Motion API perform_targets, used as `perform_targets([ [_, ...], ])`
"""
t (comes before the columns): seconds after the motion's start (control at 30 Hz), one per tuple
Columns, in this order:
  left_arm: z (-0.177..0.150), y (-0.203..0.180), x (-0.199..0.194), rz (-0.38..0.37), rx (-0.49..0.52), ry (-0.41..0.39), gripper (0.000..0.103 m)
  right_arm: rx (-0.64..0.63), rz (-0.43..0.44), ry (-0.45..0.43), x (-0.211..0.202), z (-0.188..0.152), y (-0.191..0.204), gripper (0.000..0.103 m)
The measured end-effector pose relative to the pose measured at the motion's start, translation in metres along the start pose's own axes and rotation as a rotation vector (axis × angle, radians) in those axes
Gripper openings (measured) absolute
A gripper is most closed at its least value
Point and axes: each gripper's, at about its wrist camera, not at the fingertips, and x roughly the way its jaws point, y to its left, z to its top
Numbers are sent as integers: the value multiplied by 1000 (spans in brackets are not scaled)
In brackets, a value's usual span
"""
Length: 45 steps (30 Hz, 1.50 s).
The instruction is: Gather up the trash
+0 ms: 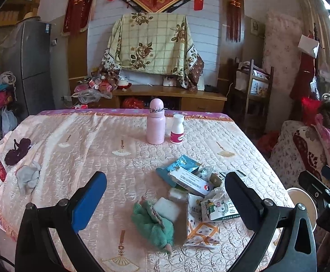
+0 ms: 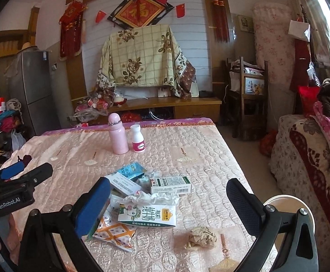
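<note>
Crumpled brown paper (image 2: 201,238) lies nearest my right gripper (image 2: 174,200), at six o'clock of the trash pile, light and soft; I'd pinch its middle. At twelve o'clock, the milk carton (image 2: 148,215) looks stiffer. Both grippers, left gripper (image 1: 165,195) included, gape wide, empty.

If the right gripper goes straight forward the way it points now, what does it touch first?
Probably the milk carton lying flat on the table cover, with crumpled tissue just behind it. The right gripper is open and empty. The brown paper ball sits lower, likely under the line. Depth is unclear.
</note>
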Motion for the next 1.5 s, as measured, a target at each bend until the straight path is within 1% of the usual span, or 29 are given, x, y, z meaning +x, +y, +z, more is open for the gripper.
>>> perform_targets([
  [0.33, 0, 2, 2, 5, -9, 2, 103, -1, -4, -6, 3, 2, 0, 103],
  [0.57, 0, 2, 2, 18, -6, -10, 103, -2, -10, -6, 6, 1, 2, 103],
  [1.5, -7, -3, 6, 9, -4, 5, 103, 12, -22, 7, 10, -1, -2, 103],
])
